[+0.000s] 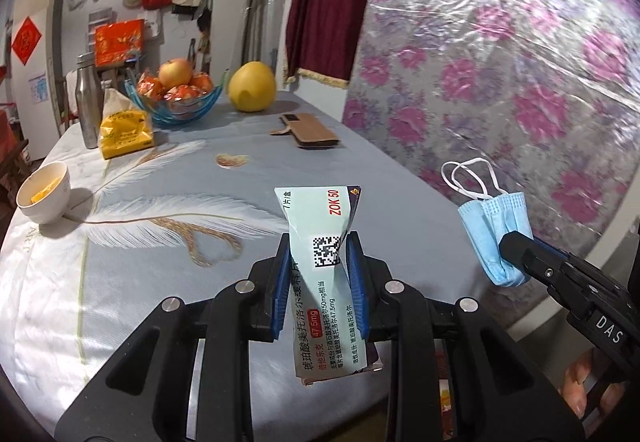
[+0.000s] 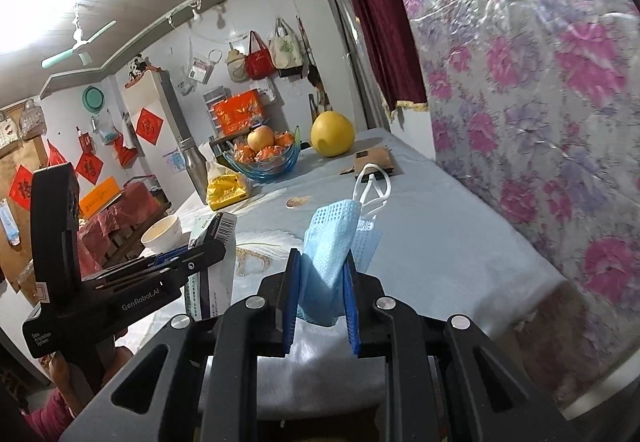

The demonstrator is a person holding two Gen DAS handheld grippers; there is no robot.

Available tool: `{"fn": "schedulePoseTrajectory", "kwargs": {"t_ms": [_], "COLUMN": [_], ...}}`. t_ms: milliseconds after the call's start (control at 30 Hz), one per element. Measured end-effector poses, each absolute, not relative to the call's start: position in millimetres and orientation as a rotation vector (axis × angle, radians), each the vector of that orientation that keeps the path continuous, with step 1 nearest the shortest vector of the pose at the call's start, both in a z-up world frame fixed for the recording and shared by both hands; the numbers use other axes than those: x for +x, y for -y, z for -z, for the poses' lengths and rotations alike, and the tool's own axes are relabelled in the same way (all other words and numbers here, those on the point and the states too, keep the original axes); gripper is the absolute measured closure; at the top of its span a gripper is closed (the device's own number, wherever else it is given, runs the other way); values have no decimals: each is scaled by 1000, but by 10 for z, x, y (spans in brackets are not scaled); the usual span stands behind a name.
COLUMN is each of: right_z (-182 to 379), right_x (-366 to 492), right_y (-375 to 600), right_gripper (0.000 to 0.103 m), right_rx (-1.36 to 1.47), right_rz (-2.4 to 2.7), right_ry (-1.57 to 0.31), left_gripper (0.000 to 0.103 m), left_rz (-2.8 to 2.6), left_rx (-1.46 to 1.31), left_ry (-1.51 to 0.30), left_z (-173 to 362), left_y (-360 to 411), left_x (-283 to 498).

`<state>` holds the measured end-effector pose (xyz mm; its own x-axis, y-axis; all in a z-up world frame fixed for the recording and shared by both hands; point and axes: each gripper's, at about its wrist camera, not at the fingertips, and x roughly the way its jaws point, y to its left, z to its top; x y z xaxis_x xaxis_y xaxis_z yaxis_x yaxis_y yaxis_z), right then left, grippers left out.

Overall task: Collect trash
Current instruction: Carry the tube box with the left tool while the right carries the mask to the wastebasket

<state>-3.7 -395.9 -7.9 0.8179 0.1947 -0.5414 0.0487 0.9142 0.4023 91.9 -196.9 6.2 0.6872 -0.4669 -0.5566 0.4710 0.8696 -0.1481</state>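
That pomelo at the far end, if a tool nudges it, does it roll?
Likely yes: the pomelo looks round and sits bare on the cloth, nothing bracing it. Probably heavy, being bigger than the apple. Its smooth rind may slip under a narrow pinch.

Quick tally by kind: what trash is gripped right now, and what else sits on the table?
Trash held: 2 (medicine box, face mask)
Bowls: 2 (white bowl, fruit bowl)
Pomelo: 1
Bottle: 1
Yellow packet: 1
Phone case: 1
Total: 8
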Motion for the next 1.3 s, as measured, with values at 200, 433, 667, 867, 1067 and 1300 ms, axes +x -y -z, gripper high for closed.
{"fn": "schedulePoseTrajectory", "kwargs": {"t_ms": [200,433,667,867,1067,1300], "right_z": [18,15,68,250,457,745], "right_x": [-443,-917,-1313,-1548,-1702,-1776], "right_y": [4068,4376,4710,5026,5303,5516], "right_gripper": [83,83,83,82,82,82], "right_rx": [410,427,434,462,498,542], "right_rz": [-50,0,65,128,181,220], "right_ry": [-578,-538,-518,-532,-548,-586], "left_gripper": [75,75,75,75,75,75], "left_rz": [570,641,726,804,866,905], "left_rx": [27,72,135,207,271,355], "left_ry": [-602,-593,-608,-659,-723,-799], "left_z": [-50,3,120,369,698,1127], "left_y": [2161,2502,2944,3385,3759,4058], "left_x": [571,174,-155,-333,-453,-542]}}
